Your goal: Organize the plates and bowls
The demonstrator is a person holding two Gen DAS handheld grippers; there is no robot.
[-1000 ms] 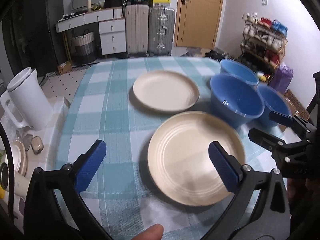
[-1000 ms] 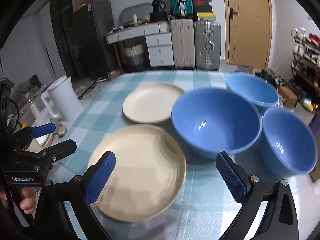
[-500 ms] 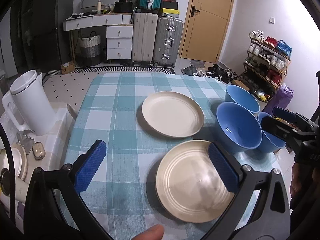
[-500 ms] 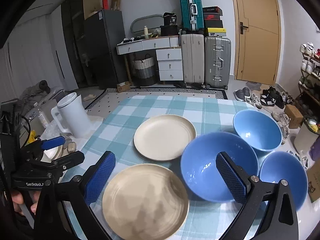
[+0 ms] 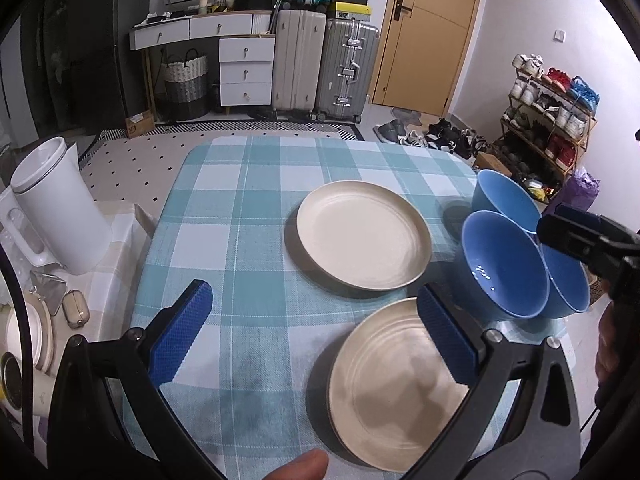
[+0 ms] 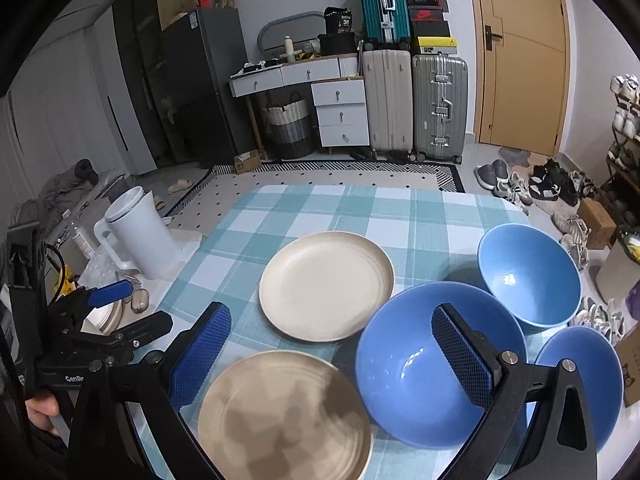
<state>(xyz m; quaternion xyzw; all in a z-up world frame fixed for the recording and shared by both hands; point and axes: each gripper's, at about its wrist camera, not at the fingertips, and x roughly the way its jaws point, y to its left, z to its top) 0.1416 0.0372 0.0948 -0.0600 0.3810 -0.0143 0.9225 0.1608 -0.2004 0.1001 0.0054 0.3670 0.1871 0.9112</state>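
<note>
Over the last second both cameras had drawn up and back from the bench (image 5: 248, 216): the plates and bowls, which had filled the frames, now sat smaller and lower, with the far room showing above them. Nothing on the checked cloth had shifted, so I judged this a retreat to survey the layout, with no piece yet picked up and the sorting still ahead.

In the left wrist view, from left to right, a white kettle (image 5: 60, 208) stood at the left edge, off the cloth. The left hand-held gripper (image 5: 316, 332) hung at the bottom with its jaws wide apart and nothing between them. The far plate (image 5: 362, 234) lay at centre, and the near plate (image 5: 400, 396) lay at lower right, partly behind the right jaw. At far right the right hand-held gripper (image 5: 576, 236) intruded; from here I could not tell its state.

In the right wrist view its jaws stood wide apart and empty. Counted there: two cream plates, lying apart, at centre and bottom centre; then three blue bowls at right, the largest bowl (image 6: 408, 360) just beside the near plate, the far bowl (image 6: 528, 272) above it, and the right-hand bowl (image 6: 588, 372) at lower right. None was stacked.
</note>
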